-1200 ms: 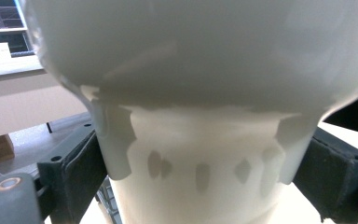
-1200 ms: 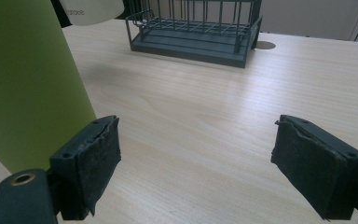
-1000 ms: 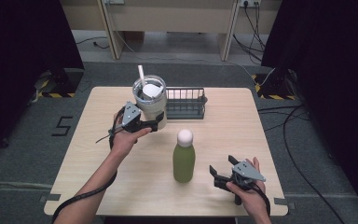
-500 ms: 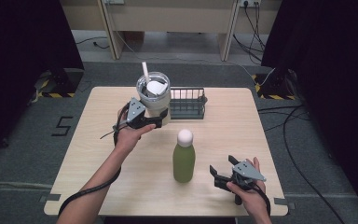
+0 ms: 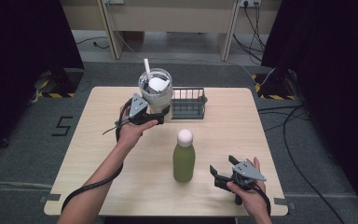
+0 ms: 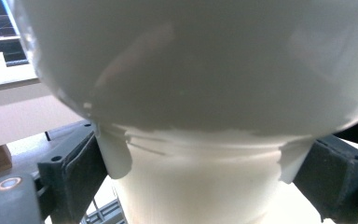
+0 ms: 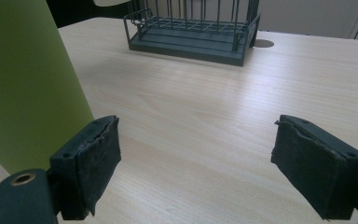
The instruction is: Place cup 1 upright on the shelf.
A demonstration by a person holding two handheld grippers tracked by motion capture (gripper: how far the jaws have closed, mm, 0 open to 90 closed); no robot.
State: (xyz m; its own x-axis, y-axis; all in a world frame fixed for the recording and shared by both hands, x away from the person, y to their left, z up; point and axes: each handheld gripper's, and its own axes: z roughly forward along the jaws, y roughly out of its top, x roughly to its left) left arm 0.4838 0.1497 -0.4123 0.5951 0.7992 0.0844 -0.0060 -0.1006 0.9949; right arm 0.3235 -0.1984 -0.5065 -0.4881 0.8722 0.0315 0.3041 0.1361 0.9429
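A white tumbler (image 5: 154,91) with a clear lid and a white straw is held off the table at the back, just left of the wire basket. My left gripper (image 5: 157,113) is shut on its narrow lower part; in the left gripper view both pads press the tumbler (image 6: 191,70) from either side, with my left gripper (image 6: 205,172) around it. A green bottle (image 5: 183,161) with a white cap stands upright near the middle front. My right gripper (image 5: 221,167) rests low to its right, open, with nothing between the jaws. The right gripper view puts the bottle (image 7: 23,84) left of my right gripper (image 7: 200,144).
A dark wire basket (image 5: 189,102) stands at the back centre of the wooden table (image 5: 242,126), beside the tumbler; it sits straight ahead in the right gripper view as the basket (image 7: 191,32). Cables trail from both grippers toward the table's front edge.
My left gripper has carried the tumbler slightly up and to the right, toward the basket. The right gripper and the green bottle have stayed still.
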